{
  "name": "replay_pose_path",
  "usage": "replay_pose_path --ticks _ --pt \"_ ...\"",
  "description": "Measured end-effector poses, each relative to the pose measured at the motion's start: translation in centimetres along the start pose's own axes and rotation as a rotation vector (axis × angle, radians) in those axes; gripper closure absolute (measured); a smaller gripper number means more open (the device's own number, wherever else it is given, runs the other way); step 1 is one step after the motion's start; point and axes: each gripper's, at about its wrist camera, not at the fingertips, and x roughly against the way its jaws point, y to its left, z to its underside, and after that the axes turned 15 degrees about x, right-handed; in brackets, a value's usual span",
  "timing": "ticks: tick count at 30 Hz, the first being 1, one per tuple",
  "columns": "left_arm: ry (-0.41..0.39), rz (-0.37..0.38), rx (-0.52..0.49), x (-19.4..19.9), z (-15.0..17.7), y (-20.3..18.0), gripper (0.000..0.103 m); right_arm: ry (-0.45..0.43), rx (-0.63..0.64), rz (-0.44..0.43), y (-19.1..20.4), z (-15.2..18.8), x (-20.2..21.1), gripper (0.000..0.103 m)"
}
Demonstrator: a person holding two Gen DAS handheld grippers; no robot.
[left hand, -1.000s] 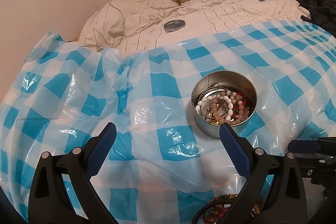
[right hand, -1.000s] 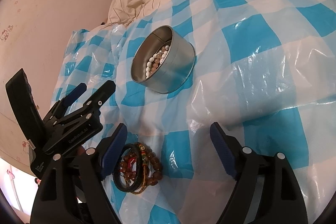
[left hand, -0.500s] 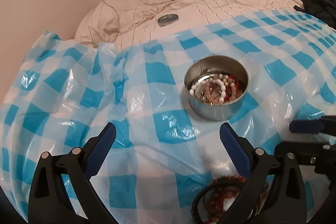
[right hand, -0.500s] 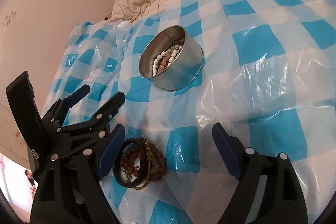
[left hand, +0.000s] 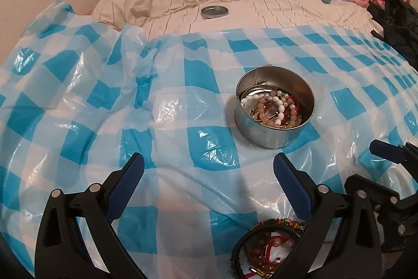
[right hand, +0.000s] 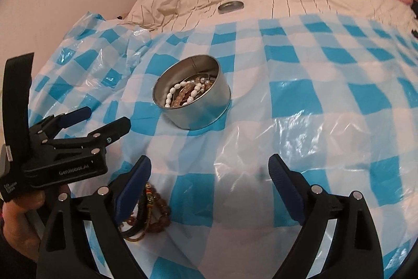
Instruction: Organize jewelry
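Left wrist: left gripper [left hand: 209, 171] spread wide, empty; tin [left hand: 274, 106] ahead, part-filled with beads; loose bracelets [left hand: 266, 245] heaped near right finger.
Right wrist: right gripper [right hand: 210, 171] likewise gaping, empty; bracelets beside left finger. Judged light, floppy, slippery; best pinched across bunched strands.

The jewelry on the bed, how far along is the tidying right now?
Partly done. Several beaded bracelets already sit in the open round tin. Nothing is in hand: the left tool and the right tool are both open and hold nothing. A pile of dark bracelets lies on the checked plastic sheet, and the tin's lid sits apart on the cream bedding.
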Motion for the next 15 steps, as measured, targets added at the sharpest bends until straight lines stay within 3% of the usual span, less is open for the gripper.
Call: replay_pose_path --ticks 15 --pt "0.026 0.002 0.013 -1.2 -0.2 -0.9 0.008 -0.007 0.012 0.024 -0.2 -0.1 0.2 0.011"
